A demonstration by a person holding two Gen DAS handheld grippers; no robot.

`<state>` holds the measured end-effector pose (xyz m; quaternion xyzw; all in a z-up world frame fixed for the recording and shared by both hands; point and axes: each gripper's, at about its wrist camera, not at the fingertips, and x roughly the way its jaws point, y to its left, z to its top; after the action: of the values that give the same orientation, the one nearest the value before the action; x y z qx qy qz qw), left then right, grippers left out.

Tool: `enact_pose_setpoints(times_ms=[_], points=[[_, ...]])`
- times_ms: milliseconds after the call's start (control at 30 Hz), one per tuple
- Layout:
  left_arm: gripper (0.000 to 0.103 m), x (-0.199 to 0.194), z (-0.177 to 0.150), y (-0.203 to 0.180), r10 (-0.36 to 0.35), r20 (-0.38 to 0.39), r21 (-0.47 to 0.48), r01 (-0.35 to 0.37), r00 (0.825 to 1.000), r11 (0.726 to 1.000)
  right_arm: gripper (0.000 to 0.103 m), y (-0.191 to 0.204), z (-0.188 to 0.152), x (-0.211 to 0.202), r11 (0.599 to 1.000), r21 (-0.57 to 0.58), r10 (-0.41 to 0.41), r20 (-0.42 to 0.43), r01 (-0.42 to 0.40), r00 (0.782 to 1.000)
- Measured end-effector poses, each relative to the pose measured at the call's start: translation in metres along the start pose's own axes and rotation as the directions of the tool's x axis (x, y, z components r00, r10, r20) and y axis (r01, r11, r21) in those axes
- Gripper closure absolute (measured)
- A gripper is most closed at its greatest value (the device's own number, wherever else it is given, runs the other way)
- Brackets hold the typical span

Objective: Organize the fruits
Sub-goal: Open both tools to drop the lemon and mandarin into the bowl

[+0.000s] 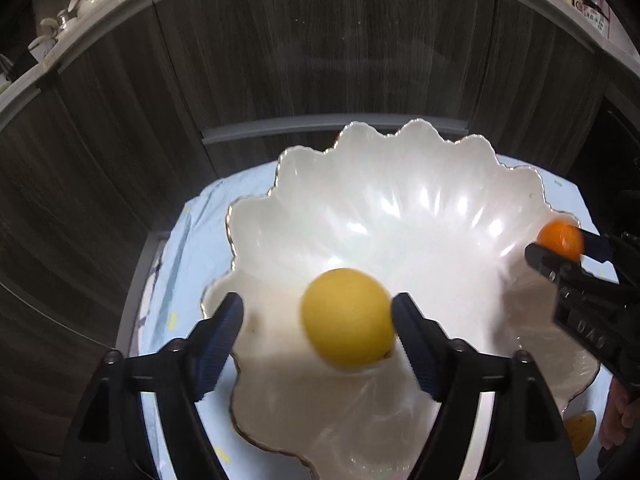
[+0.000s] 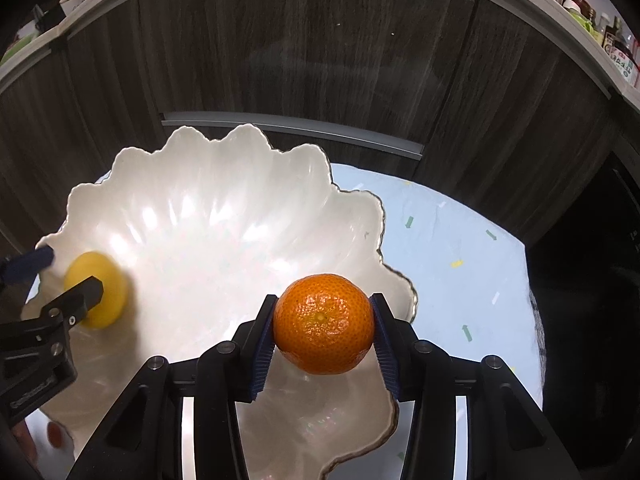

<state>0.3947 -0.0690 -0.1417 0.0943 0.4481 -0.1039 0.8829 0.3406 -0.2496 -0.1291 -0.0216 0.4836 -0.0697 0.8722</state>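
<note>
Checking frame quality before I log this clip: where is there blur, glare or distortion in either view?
Left wrist view: the lemon is smeared by motion blur between the open left tongs; glare streaks on the bowl; fisheye bends the cabinet. Right wrist view: the orange in the right tongs is sharp, the lemon is blurred, and tong shadows fall across the bowl.

Raised lettering on my right gripper [image 1: 560,250] — illegible; printed labels on shelf bottles [image 2: 618,56] — too small to read.
</note>
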Motion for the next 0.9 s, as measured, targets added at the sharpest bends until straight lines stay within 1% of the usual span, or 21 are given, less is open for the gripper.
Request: enact_pose_setpoints(times_ms=[200, 400, 467, 533, 733, 900], points=[[0.026, -0.006, 0.003, 0.004, 0.01, 0.009, -0.009, -0.01, 1.0, 1.0, 0.028, 0.002, 0.002, -0.016, 1.0, 0.001, -0.018, 0.054, 0.018, 0.998], [0.018, -0.019, 0.005, 0.004, 0.006, 0.032, -0.014, -0.005, 0.999, 1.0, 0.027, 0.0, 0.006, -0.031, 1.0, 0.008, -0.012, 0.087, 0.011, 0.996], [0.012, -0.028, 0.006, 0.004, 0.011, 0.052, -0.014, -0.01, 0.999, 1.0, 0.027, -0.002, 0.007, -0.041, 1.0, 0.018, -0.007, 0.104, 0.005, 0.995], [0.01, -0.04, 0.008, 0.003, 0.012, 0.074, -0.014, -0.011, 0.997, 1.0, 0.027, -0.002, 0.007, -0.049, 1.0, 0.023, -0.001, 0.12, -0.001, 0.993], [0.007, -0.073, 0.009, 0.001, -0.004, 0.111, -0.018, 0.006, 0.994, 1.0, 0.027, -0.007, 0.004, -0.082, 0.999, 0.045, 0.016, 0.163, -0.024, 0.987], [0.004, -0.1, 0.0, -0.001, -0.006, 0.139, -0.013, 0.008, 0.99, 1.0, 0.027, -0.011, -0.006, -0.107, 0.998, 0.053, 0.025, 0.183, -0.035, 0.983]])
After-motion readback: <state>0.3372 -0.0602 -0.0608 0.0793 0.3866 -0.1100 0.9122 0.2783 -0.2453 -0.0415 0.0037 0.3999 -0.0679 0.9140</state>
